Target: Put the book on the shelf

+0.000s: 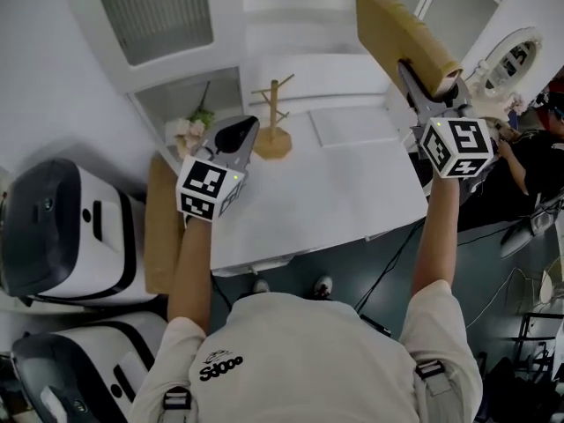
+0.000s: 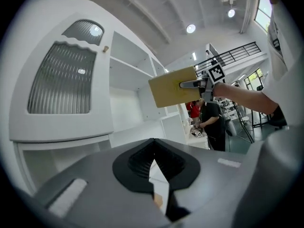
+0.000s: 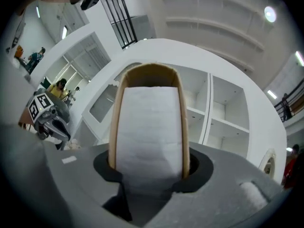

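My right gripper is shut on a tan-covered book, holding it up in the air, tilted, over the table's right end. The right gripper view shows the book page-edge on between the jaws of that gripper, with the white shelf unit's open compartments behind it. From the left gripper view the book and the right gripper hang in front of the shelf. My left gripper hovers over the white table, shut and holding nothing.
A wooden mug tree stands on the table beside the left gripper, with flowers behind it. Two white machines sit at the left. People work at a desk to the right. A cabinet door with ribbed glass is at the left.
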### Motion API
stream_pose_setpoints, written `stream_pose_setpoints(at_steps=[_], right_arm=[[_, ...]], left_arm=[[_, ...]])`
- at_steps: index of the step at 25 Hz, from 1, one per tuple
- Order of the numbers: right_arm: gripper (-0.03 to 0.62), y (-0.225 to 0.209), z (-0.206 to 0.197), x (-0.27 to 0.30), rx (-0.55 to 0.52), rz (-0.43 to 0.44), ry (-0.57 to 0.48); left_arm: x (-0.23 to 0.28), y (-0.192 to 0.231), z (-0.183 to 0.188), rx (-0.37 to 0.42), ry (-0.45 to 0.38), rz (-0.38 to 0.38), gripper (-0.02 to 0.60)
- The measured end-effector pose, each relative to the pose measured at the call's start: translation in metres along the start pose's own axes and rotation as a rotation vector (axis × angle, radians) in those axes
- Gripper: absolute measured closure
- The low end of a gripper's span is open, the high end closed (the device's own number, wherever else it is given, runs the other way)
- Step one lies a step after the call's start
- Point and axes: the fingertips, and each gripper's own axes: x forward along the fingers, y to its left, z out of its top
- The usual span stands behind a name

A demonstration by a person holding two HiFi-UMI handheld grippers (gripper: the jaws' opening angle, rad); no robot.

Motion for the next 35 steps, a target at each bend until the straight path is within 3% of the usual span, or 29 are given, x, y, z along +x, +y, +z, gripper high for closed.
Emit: stream_pose_setpoints(at_steps=[5, 12, 18, 23, 28, 35], right_arm=[[0.375, -0.015, -0.020, 0.045, -0.138, 0.068, 0.060], [0.375, -0.016, -0.062, 0.088, -0.538, 0.109, 0.195], [0.372, -0.009, -0.092, 0.104, -0.682, 0.166, 0.254], [0.319, 0.005, -0.121, 0.107, -0.816, 0.219, 0.344], [0.245, 0.020, -0.143, 0.111, -0.788, 0.270, 0.420], [0.213, 0.021, -0.164, 0.127, -0.827, 0.250, 0.507]], left_arm=[[0.021, -0.008, -0.001, -0.019, 0.017, 0.056, 0.561], [0.045, -0.016, -0.007, -0.037, 0.045, 0.117, 0.561], [0.062, -0.016, -0.017, -0.054, 0.068, 0.118, 0.561], [0.066, -0.015, -0.025, -0.057, 0.086, 0.093, 0.561], [0.065, -0.005, -0.032, -0.065, 0.094, 0.078, 0.561], [0.066, -0.008, -0.044, -0.072, 0.110, 0.034, 0.561]])
